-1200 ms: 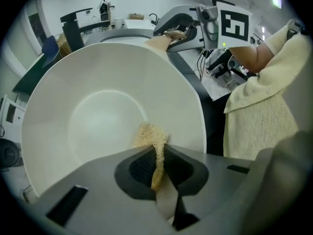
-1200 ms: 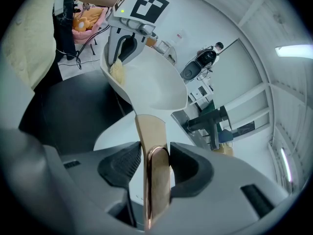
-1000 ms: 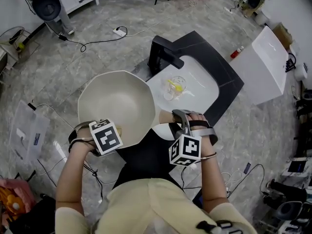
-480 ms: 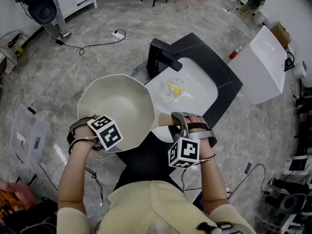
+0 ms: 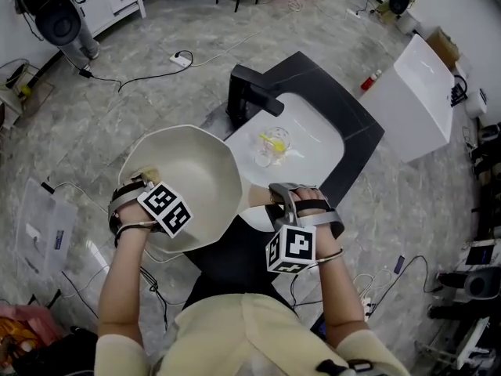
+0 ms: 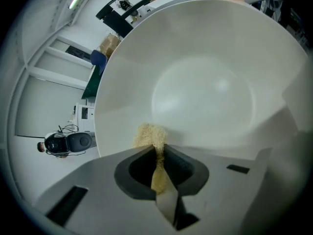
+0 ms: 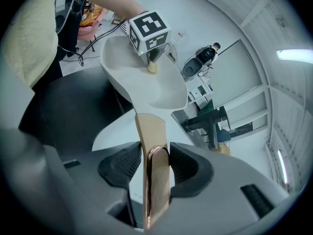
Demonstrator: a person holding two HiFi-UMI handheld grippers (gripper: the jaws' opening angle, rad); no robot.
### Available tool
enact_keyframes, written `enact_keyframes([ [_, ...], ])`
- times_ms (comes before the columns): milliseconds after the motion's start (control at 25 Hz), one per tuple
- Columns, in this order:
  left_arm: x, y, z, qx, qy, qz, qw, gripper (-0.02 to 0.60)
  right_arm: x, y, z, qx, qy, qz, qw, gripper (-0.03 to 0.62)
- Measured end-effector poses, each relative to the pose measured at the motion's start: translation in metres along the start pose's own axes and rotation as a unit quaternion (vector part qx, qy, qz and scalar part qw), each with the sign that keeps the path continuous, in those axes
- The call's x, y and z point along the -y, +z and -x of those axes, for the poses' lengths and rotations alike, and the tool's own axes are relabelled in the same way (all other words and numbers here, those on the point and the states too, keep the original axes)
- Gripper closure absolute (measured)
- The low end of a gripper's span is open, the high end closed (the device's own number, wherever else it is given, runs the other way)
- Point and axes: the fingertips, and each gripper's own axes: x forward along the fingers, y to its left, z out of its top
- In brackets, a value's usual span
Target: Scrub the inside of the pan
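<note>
The cream pan [image 5: 192,175] is held tilted over the person's lap, its inside facing up. My right gripper [image 5: 279,200] is shut on the pan's copper-coloured handle [image 7: 153,146], which runs between both pads [image 7: 128,164]. My left gripper [image 5: 145,182] is shut on a yellow sponge [image 5: 148,174] and presses it on the pan's inner wall near the left rim. In the left gripper view the sponge [image 6: 149,135] sticks out of the left gripper [image 6: 158,156] onto the pan's wall [image 6: 205,92]. The right gripper view shows the left gripper's marker cube [image 7: 149,30] above the sponge [image 7: 152,68].
A black counter with a white sink [image 5: 321,135] and a black faucet [image 5: 249,94] lies just beyond the pan. A glass with something yellow [image 5: 271,144] lies in the sink. A white cabinet [image 5: 413,92] stands at the right. Cables run over the floor.
My left gripper has slid the sponge from the pan's near wall leftwards and up along the left side. The right gripper keeps its hold on the handle, shifted slightly left.
</note>
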Motion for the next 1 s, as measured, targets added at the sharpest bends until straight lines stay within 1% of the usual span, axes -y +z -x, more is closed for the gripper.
enact_keyframes([
  [120, -0.013, 0.006, -0.004, 0.015, 0.031, 0.007, 0.9994, 0.538, -0.001, 0.0, 0.0, 0.0, 0.0, -0.003, 1.0, 0.407],
  [320, -0.028, 0.017, -0.007, 0.046, 0.055, 0.021, 0.9972, 0.538, -0.001, -0.001, 0.0, -0.001, 0.0, -0.003, 1.0, 0.407],
  [440, -0.036, 0.024, -0.007, 0.069, 0.071, 0.043, 0.9941, 0.538, 0.0, -0.001, 0.0, -0.002, 0.0, -0.003, 1.0, 0.407],
  [640, -0.041, 0.034, -0.011, 0.084, 0.078, 0.063, 0.9914, 0.538, -0.001, -0.001, 0.0, -0.004, 0.0, -0.004, 1.0, 0.407],
  [760, -0.047, 0.042, -0.009, 0.104, 0.089, 0.073, 0.9879, 0.538, -0.001, -0.001, 0.0, -0.006, 0.0, -0.003, 1.0, 0.408],
  [880, -0.052, 0.05, -0.007, 0.124, 0.099, 0.078, 0.9842, 0.538, -0.001, -0.001, 0.0, -0.007, 0.0, -0.004, 1.0, 0.408],
  [1000, -0.053, 0.057, -0.007, 0.134, 0.099, 0.08, 0.9826, 0.538, -0.001, -0.002, 0.0, -0.009, 0.001, -0.004, 1.0, 0.408],
])
